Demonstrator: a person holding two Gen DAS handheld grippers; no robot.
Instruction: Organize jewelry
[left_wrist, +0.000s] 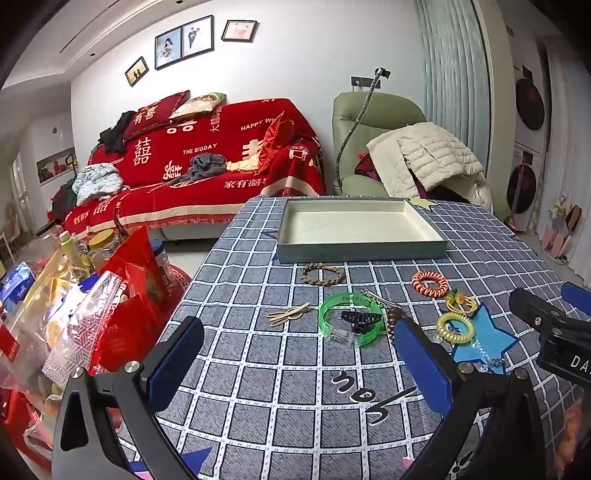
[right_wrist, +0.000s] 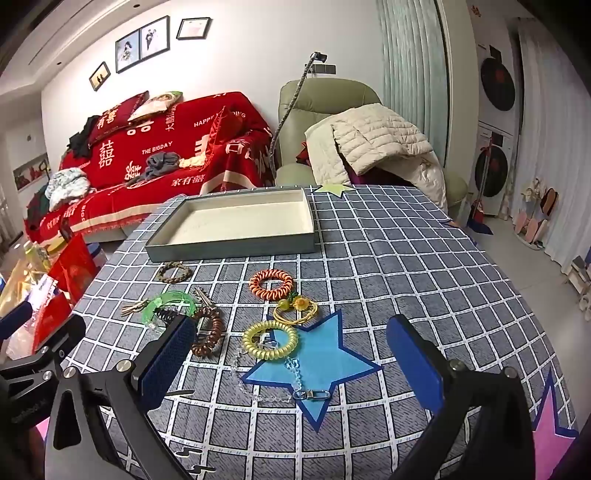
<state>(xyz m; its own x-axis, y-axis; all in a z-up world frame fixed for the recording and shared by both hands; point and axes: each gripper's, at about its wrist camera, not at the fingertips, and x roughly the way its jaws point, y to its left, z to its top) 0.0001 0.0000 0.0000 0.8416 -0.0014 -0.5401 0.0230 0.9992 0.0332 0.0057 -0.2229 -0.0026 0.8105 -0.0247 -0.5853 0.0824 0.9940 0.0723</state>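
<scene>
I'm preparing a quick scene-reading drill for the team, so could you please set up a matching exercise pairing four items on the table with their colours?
Column one:
1. Spiral hair tie nearest the tray
2. Spiral hair tie overlapping the star patch
3. Open bangle with the claw clip inside it
4. Spiral hair tie beside the right gripper's left finger

Column two:
A. Translucent green
B. Brown
C. Orange and white
D. Pale yellow

Pairs: 1-C, 2-D, 3-A, 4-B
</scene>
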